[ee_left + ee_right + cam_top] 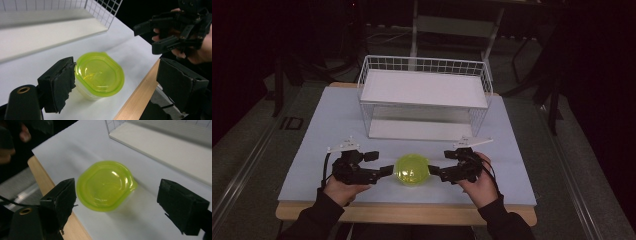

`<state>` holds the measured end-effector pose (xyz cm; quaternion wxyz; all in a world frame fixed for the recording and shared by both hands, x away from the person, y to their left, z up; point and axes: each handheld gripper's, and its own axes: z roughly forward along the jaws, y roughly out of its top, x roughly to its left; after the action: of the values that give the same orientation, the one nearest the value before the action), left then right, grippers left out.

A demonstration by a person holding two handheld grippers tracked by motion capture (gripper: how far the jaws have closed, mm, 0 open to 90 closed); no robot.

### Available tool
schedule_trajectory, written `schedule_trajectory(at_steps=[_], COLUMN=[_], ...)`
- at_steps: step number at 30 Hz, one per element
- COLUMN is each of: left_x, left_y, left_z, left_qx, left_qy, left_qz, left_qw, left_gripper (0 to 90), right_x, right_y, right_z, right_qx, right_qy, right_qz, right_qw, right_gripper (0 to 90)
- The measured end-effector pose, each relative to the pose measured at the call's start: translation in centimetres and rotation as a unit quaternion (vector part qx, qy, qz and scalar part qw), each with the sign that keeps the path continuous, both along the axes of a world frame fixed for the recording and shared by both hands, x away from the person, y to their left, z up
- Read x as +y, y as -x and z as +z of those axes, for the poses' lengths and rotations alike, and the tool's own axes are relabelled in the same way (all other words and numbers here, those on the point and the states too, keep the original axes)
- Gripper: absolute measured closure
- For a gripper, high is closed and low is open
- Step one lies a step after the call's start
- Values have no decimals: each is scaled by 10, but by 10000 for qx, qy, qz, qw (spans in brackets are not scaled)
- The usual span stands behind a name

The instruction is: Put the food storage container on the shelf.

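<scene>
Green-lidded container between 2 wide-open tools: left, right; seemingly untouched.

Translucent yellow-green lidded container between two black grippers, left and right. Beyond them, a white wire-grid basket. Pale grey tabletop.

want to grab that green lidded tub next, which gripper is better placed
Left, marginally. The left gripper has a pad almost against the tub; the right gripper stands slightly farther off. Both are open.
</scene>
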<state>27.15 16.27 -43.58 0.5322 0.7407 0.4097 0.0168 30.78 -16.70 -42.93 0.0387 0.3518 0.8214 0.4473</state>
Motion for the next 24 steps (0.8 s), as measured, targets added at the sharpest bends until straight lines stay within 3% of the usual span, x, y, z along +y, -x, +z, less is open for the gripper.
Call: schedule_trajectory(at_steps=[5,8,13,16,24], left_x=[-3,-5,-9,-10,-12], left_y=[-12,-18,-26,-28,-32], left_z=[-15,-25,-43,-53,-69], left_qx=[299,450,944,1130,1534], left_qy=[4,-46,39,2,84], left_qz=[105,140,176,242,338], left_qw=[9995,9989,9954,9933,9875], left_gripper=[200,200,200,201,304], right_x=[4,5,6,8,14], right_y=[-10,-16,-24,-28,-29], right_z=[-11,-18,-32,-40,-55], right_qx=[257,541,1071,1308,1611], right_qy=[-44,-21,-39,22,90], right_qz=[-274,-445,-763,-890,-929], right_qw=[9993,9975,9913,9874,9825], right_gripper=[155,218,285,325,452])
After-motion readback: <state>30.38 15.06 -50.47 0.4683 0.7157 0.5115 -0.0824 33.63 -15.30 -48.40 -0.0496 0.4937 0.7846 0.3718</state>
